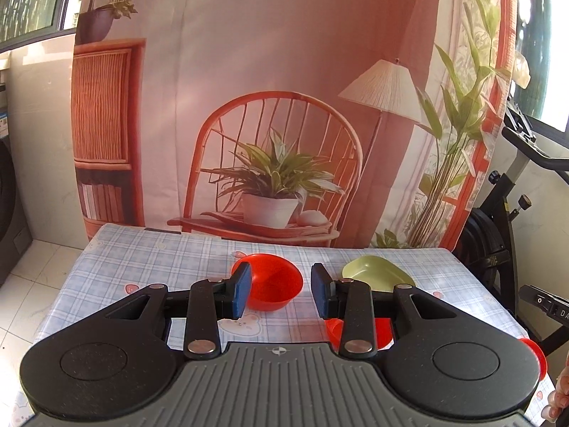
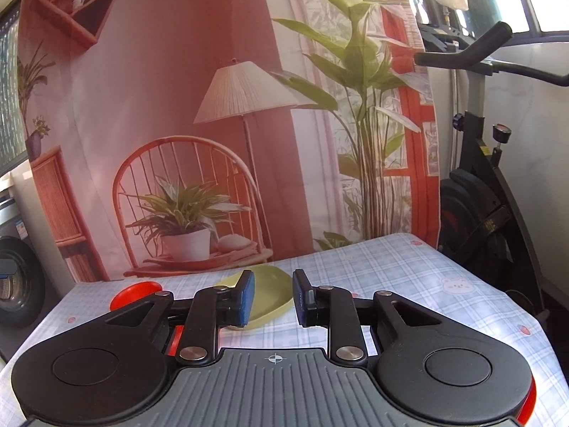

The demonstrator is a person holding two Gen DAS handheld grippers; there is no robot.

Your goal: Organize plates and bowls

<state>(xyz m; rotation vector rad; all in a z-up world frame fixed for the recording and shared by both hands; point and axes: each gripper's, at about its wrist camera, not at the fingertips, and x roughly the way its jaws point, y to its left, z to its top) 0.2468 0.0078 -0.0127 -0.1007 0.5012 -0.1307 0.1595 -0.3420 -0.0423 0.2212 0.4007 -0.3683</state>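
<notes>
In the left wrist view a red bowl (image 1: 272,283) sits on the checked tablecloth (image 1: 149,259), just beyond my open, empty left gripper (image 1: 281,290). A green plate (image 1: 377,272) lies to its right. A second red dish (image 1: 384,331) lies partly hidden under the right finger, and another red piece (image 1: 535,354) shows at the table's right edge. In the right wrist view my right gripper (image 2: 272,297) is open and empty, with the green plate (image 2: 270,291) just beyond its left finger. A red bowl (image 2: 133,295) sits far left, and a red bit (image 2: 174,341) shows under the left finger.
A printed cloth backdrop (image 1: 270,106) hangs behind the table's far edge. An exercise bike (image 2: 490,178) stands to the right of the table. A washing machine (image 2: 14,284) stands to the left on the tiled floor.
</notes>
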